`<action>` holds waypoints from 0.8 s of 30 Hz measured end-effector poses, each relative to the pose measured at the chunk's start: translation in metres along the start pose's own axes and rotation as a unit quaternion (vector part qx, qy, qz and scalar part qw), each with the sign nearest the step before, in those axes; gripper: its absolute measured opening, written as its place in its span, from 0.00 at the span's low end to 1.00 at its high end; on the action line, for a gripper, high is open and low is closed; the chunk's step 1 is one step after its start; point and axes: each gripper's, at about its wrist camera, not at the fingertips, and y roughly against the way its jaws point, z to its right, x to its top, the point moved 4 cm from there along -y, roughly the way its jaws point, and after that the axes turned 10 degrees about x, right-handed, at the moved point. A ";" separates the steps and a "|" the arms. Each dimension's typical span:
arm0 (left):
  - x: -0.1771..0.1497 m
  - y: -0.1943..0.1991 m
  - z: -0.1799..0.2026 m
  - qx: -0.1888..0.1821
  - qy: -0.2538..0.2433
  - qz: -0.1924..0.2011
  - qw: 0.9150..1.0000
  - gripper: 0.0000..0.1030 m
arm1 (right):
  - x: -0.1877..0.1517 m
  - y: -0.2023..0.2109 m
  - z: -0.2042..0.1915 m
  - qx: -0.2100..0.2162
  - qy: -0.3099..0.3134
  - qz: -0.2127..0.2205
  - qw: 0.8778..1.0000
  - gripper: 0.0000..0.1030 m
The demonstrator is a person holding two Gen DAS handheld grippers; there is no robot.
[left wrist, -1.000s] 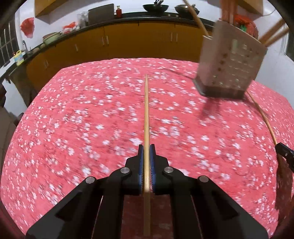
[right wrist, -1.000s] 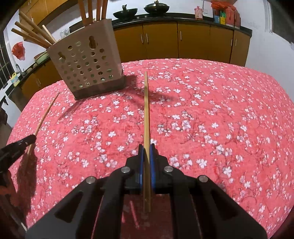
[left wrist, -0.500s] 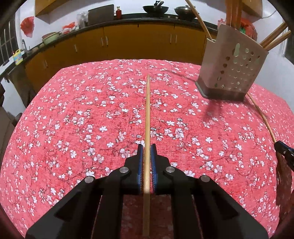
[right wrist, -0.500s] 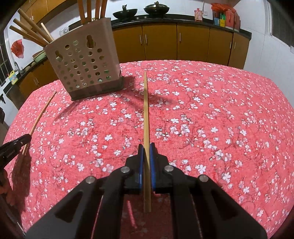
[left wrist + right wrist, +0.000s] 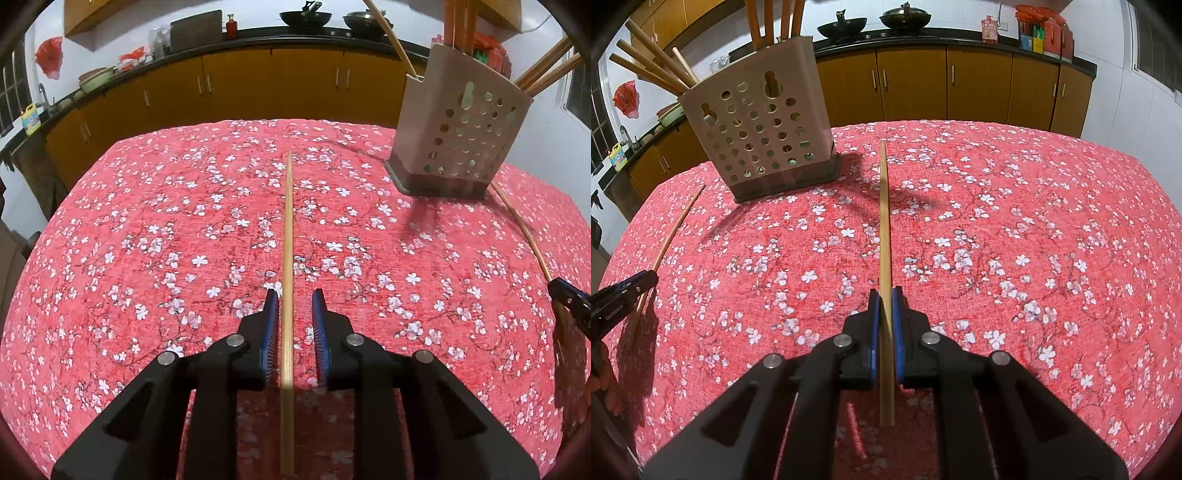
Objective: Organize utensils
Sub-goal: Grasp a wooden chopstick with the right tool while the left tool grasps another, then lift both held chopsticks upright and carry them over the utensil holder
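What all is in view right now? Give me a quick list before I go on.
Chopsticks in reach: two, tan; one between the open left fingers, one clamped in the right gripper.
Utensil holder: one, beige with holes, standing on the table, far side.
Utensils in holder: several, wooden, handles sticking out the top.
Tablecloth: one, red with white flowers, covering the table.
Cabinets: a row, orange-brown, behind the table.
Woks: two, dark, on the counter.
Left gripper: black with blue pads, open around its chopstick.
Right gripper: black with blue pads, shut on its chopstick.
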 end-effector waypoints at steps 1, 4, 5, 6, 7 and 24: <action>0.000 0.000 0.000 0.001 0.000 0.000 1.000 0.20 | 0.000 0.000 0.000 0.000 0.000 0.000 1.000 0.08; 0.000 0.001 0.000 -0.001 0.002 0.000 1.000 0.20 | 0.000 0.000 0.000 0.000 0.000 0.000 1.000 0.08; 0.000 0.001 -0.001 -0.001 0.003 -0.001 1.000 0.20 | 0.000 0.000 0.000 0.000 0.000 0.000 1.000 0.08; -0.001 0.002 -0.003 -0.001 0.006 -0.002 1.000 0.20 | 0.000 0.000 0.000 0.000 0.000 0.000 1.000 0.08; -0.002 0.003 -0.003 0.000 0.006 -0.002 1.000 0.20 | 0.000 0.000 0.001 0.000 -0.001 0.000 1.000 0.08; -0.011 0.012 -0.007 -0.009 0.010 -0.003 1.000 0.19 | -0.004 0.004 0.002 0.000 -0.003 0.001 1.000 0.08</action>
